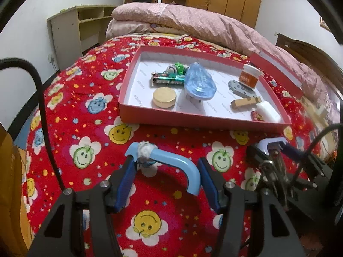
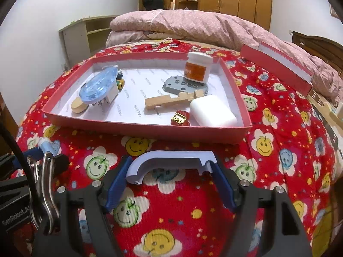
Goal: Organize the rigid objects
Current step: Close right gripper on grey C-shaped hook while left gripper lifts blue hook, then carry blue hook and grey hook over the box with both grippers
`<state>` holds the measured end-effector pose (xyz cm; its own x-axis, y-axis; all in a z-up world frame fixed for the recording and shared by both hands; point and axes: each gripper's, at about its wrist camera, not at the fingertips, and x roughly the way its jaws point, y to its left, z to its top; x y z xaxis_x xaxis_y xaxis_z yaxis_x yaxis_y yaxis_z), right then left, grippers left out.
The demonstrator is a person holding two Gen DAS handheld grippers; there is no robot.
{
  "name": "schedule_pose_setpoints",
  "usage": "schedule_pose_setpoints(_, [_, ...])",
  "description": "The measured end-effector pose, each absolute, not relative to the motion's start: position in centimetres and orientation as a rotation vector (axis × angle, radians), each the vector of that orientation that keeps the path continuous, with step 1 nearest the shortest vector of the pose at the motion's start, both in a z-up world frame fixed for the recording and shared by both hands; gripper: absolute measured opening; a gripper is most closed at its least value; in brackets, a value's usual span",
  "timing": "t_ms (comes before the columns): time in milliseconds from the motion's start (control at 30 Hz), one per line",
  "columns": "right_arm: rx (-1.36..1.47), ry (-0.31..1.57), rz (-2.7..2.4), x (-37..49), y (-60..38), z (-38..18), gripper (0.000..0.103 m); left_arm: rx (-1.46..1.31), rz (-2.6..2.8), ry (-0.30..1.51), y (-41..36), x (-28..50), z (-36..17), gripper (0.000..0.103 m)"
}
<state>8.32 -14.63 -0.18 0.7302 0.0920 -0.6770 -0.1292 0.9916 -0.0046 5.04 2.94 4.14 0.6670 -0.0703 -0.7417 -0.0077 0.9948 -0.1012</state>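
A: Left side first. What does the left gripper [image 1: 167, 171] have?

B: Its blue pads are clamped on a light blue curved plastic piece [image 1: 171, 162], one end wrapped in white wadding. It is held just above the red smiley bedspread [image 1: 85, 128], in front of the tray's near wall.

A: And the tray?

B: Red box tray [image 1: 193, 120], white lining, lying flat on the bed. Left to right inside: batteries [image 1: 168, 79] with a small green toy [image 1: 178, 67] behind them, a round gold tin [image 1: 164, 97] near the front wall, a clear blue oval shell [image 1: 199, 82] just beside the tin. Then a grey studded plate [image 1: 240, 87] with an orange-labelled white jar [image 1: 249, 75] touching its far edge, a notched wooden block [image 1: 245, 102], a white oblong case [image 1: 268, 110] in the near right corner, and a small red-and-gold item [image 1: 257, 115] against it.

A: Right gripper [image 2: 169, 171]?

B: Closed on a pale lavender bracket-shaped piece [image 2: 169, 160], spanning pad to pad, also off the bedspread and short of the tray [image 2: 150, 130].

A: Further right?

B: The red box lid [image 2: 276, 64] stands tilted on edge, apart from the tray, with the pink quilt [image 2: 193, 25] behind.
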Motion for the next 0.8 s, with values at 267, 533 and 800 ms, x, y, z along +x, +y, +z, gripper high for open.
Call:
schedule_pose_setpoints(267, [-0.016,0.707,0.136,6.7,-15.7,1.2,0.075,-0.085,-0.047,0.796,2.0,4.3,6.1,0.061])
schedule_pose_setpoints(533, [0.005,0.659,0.144,5.9,-16.7,2.9,0.075,-0.104,-0.05,0.777,2.1,4.9,7.8,0.061])
schedule_pose_setpoints(800, [0.015,0.637,0.163,7.4,-17.5,4.6,0.075,-0.095,-0.056,0.748,1.6,7.4,9.6,0.061])
